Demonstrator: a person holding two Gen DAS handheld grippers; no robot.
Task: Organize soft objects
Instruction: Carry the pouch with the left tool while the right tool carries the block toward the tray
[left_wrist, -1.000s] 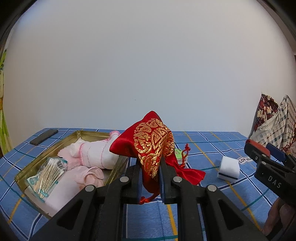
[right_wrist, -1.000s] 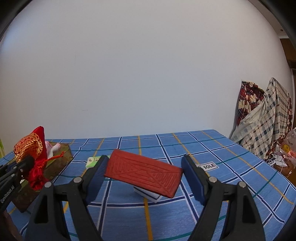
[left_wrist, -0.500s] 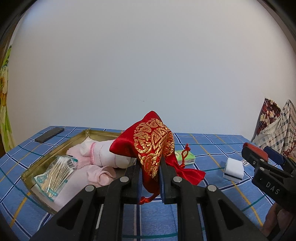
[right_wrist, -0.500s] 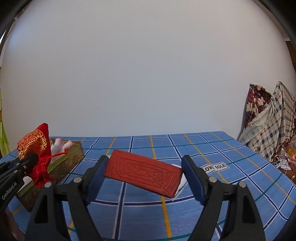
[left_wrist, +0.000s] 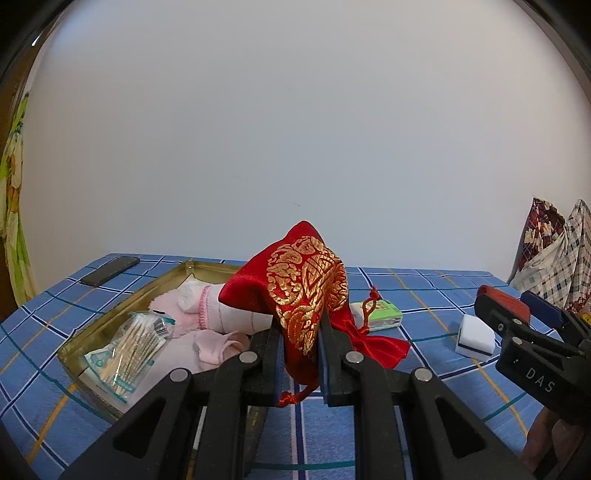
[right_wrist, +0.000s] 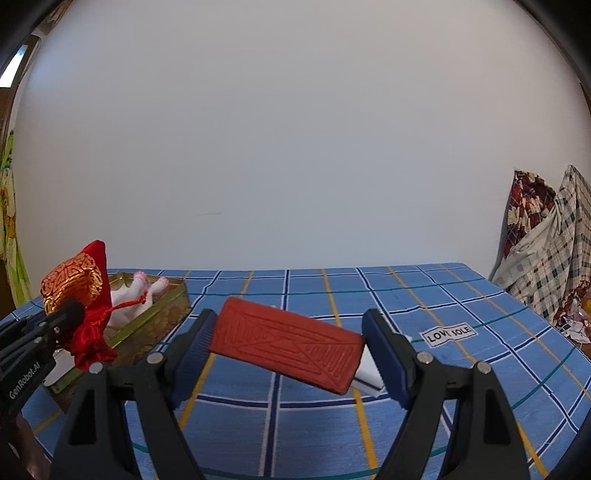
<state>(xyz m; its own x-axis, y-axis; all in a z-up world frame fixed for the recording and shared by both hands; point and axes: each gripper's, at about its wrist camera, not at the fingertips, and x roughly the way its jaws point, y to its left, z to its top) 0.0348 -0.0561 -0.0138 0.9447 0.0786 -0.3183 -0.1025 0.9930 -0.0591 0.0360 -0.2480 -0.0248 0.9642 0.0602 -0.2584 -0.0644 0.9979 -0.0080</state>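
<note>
My left gripper (left_wrist: 300, 332) is shut on a red pouch with gold embroidery (left_wrist: 306, 280), held above the table beside the gold tin tray (left_wrist: 110, 321); the pouch shows in the right wrist view (right_wrist: 79, 291) too. The tray holds pink and white socks (left_wrist: 207, 306) and a packet of cotton swabs (left_wrist: 133, 350). My right gripper (right_wrist: 288, 343) is shut on a flat red embossed block (right_wrist: 284, 343), held above the table right of the tray (right_wrist: 155, 317). A white sponge (left_wrist: 474, 339) lies on the cloth.
The table has a blue checked cloth (right_wrist: 369, 406). A green packet (left_wrist: 380, 315) lies behind the pouch. A black phone (left_wrist: 110, 270) lies at the far left. Patterned cloths (right_wrist: 546, 243) hang at the right. A "LOVE SOLE" label (right_wrist: 448, 334) lies on the cloth.
Both grippers have swung left with their loads. The tray now sits nearer in both views, and the white sponge has shifted right.
</note>
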